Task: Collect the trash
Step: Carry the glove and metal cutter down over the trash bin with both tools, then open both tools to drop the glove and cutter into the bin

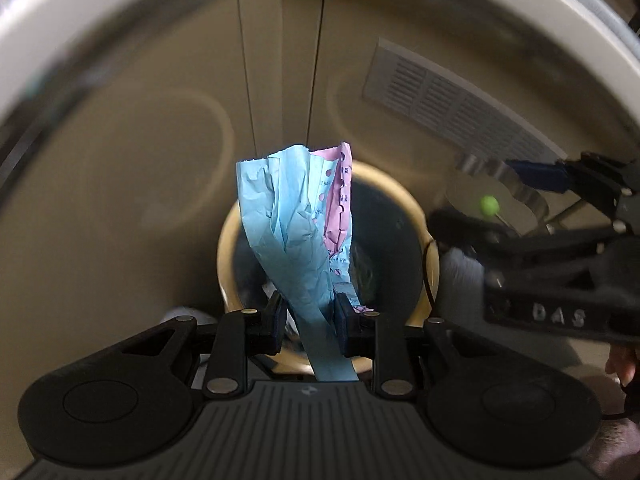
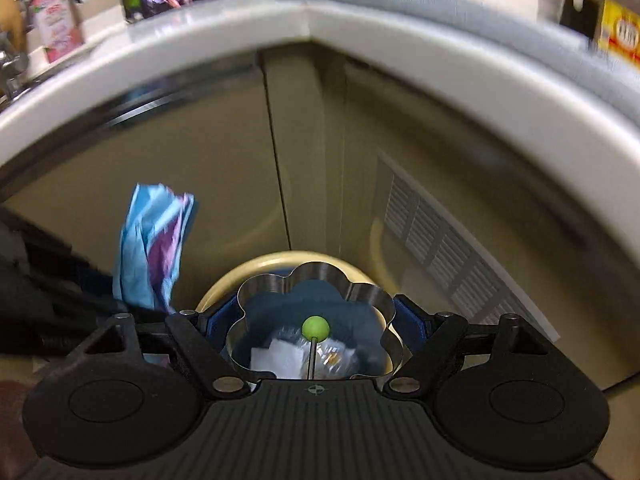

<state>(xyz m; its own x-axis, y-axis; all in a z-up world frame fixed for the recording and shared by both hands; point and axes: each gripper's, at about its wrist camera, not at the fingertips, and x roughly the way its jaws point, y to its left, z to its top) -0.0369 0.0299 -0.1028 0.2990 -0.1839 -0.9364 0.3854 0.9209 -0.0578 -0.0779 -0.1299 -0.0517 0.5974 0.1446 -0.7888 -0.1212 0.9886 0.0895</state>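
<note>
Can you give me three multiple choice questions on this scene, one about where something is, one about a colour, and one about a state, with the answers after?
1. Where is the bin relative to both grippers?
A. below them
B. on the counter
C. behind the vent

2. What colours is the crumpled paper?
A. yellow and green
B. blue and pink
C. white only

3. What is the state of the right gripper?
A. open, holding nothing
B. shut on the paper
C. shut on the flower-shaped metal ring

Answers: 1 A, its cream rim shows under both grippers. 2 B, blue sheet with a pink perforated one. 3 C, the ring sits clamped between its pads, while the left gripper grips the paper.
</note>
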